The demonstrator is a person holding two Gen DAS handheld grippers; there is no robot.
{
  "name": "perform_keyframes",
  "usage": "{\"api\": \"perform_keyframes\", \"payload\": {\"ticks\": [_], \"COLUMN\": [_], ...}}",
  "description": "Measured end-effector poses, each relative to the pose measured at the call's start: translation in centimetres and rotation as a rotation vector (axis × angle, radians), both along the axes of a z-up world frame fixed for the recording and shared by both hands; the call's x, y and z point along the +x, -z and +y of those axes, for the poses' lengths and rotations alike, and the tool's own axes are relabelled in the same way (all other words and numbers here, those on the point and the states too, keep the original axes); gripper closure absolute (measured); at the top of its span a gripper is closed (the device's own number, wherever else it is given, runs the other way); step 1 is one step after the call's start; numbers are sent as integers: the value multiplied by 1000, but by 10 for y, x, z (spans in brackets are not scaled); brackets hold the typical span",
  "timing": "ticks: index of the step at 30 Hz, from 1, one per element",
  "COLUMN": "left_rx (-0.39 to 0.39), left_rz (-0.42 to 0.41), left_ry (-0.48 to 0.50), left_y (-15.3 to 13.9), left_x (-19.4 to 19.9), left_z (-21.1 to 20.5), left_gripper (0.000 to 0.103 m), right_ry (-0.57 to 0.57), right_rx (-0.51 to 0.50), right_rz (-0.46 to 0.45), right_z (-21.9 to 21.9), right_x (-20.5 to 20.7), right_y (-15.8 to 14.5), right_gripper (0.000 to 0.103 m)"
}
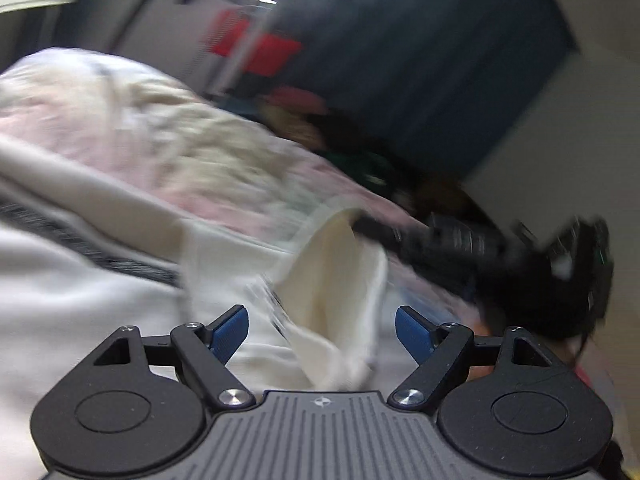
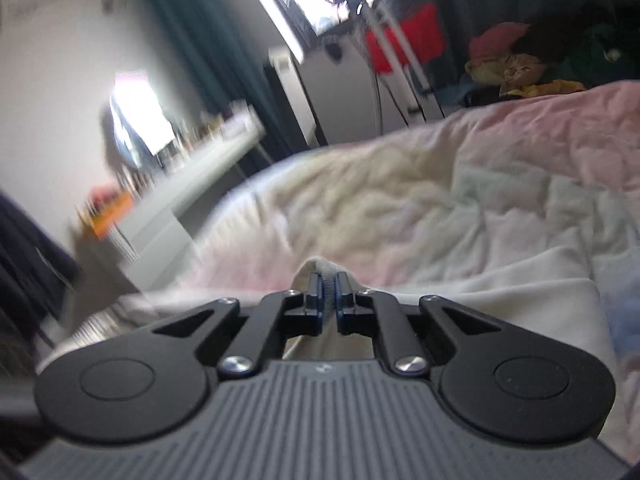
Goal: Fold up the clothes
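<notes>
A cream-white garment (image 1: 100, 304) lies on a bed with a pastel quilt (image 1: 168, 140). In the left wrist view my left gripper (image 1: 322, 330) is open, its blue pads (image 1: 230, 330) either side of a lifted flap of the garment (image 1: 340, 276). The right gripper (image 1: 460, 244) shows there, pinching that flap's top edge. In the right wrist view my right gripper (image 2: 328, 294) is shut on a bunched edge of the white garment (image 2: 500, 292), whose cloth spreads to the right over the quilt (image 2: 400, 200). Both views are motion-blurred.
A heap of coloured clothes (image 2: 520, 64) lies at the far end of the bed. A red box (image 2: 404, 36) and a white stand are behind it. A white desk (image 2: 192, 184) with small items stands left of the bed. Dark curtains (image 1: 420, 40) hang behind.
</notes>
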State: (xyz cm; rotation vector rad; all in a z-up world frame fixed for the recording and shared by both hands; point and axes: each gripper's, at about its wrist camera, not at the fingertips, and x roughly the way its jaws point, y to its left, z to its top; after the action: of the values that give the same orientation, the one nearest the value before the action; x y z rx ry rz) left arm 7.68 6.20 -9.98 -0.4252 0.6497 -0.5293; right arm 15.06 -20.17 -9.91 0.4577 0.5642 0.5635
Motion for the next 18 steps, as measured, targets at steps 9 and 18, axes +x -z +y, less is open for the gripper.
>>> {"api": "perform_keyframes", "payload": {"ticks": [9,18], "left_rx": [170,-169], "left_rz": [73,242], "left_ry": [-27,-219], "left_y": [22,29], "left_x": [-1,-31], "left_z": [-38,7], "left_gripper": [35,84], "right_ry": [-7,-127], "right_rx": [86,-168], "right_rz": [-66,-90], "right_z": [-16,49], "right_x": [0,23], "right_y": [-13,-20], "right_gripper": [94,94]}}
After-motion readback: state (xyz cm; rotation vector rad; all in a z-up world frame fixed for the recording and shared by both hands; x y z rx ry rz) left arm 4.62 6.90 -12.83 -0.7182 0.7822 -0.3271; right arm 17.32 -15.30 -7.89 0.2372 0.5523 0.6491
